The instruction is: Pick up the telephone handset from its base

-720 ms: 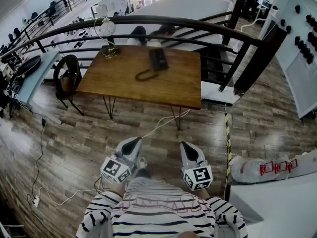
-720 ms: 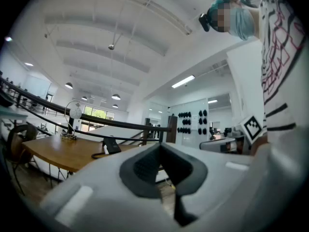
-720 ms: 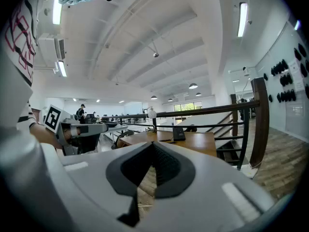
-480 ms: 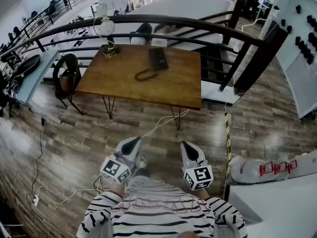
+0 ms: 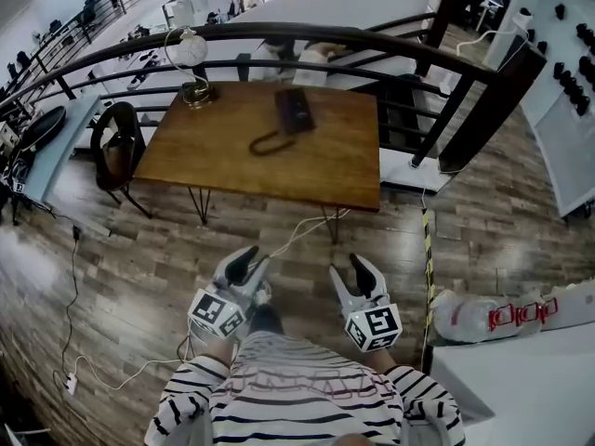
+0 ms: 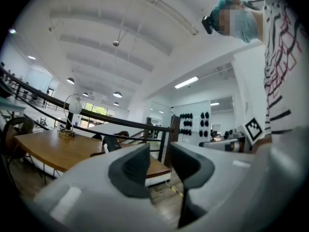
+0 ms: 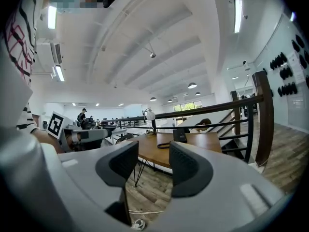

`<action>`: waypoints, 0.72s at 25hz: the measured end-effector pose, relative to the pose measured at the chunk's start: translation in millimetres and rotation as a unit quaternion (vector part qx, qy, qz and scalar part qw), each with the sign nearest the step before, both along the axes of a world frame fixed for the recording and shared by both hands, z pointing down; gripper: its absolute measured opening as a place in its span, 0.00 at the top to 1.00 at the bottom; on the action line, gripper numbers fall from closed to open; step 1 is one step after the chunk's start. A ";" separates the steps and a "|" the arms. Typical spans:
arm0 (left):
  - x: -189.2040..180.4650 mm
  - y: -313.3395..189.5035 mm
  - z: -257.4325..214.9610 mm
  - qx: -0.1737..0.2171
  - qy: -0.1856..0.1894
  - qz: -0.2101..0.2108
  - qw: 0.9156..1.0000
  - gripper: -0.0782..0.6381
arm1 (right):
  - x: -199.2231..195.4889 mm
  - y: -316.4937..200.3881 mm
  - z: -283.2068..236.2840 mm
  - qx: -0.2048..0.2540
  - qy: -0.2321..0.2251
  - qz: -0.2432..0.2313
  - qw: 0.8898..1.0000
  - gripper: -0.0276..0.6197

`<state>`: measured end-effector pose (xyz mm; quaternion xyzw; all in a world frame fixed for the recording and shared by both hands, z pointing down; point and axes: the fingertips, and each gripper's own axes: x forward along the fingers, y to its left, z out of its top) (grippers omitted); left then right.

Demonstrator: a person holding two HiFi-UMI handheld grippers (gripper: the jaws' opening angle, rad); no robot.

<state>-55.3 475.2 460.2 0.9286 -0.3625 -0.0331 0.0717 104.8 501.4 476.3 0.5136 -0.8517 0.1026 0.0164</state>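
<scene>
Head view: a wooden table (image 5: 325, 161) on thin metal legs stands on a plank floor (image 5: 130, 258), its far edge close to a curved black railing (image 5: 390, 40). The room beyond is a wide, bright hall. A lamp (image 5: 191, 59) sits at the table's far left corner and a chair (image 5: 116, 147) stands at its left end.

The telephone (image 5: 296, 110) lies near the far edge, around the middle. It reads as one dark block, so the handset cannot be told from the base. Its long axis runs from the near side toward the railing, the far end leaning slightly left. Its cord (image 5: 265, 142) loops forward and left.

The left gripper (image 5: 245, 258) and right gripper (image 5: 350, 269) are held low by the person's striped shirt (image 5: 297, 388), well apart from the table. Both have their jaws spread with nothing between them.
</scene>
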 end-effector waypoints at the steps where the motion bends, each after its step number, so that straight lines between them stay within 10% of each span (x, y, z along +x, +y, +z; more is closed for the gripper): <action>1: -1.6 -11.4 -0.1 -0.001 0.001 0.005 1.000 0.71 | -2.7 -11.0 -1.0 0.000 0.000 0.002 1.000 0.66; 18: -79.1 -256.3 -14.1 -0.017 0.006 0.070 0.997 0.68 | -89.9 -242.8 -25.0 0.002 -0.003 0.054 0.999 0.58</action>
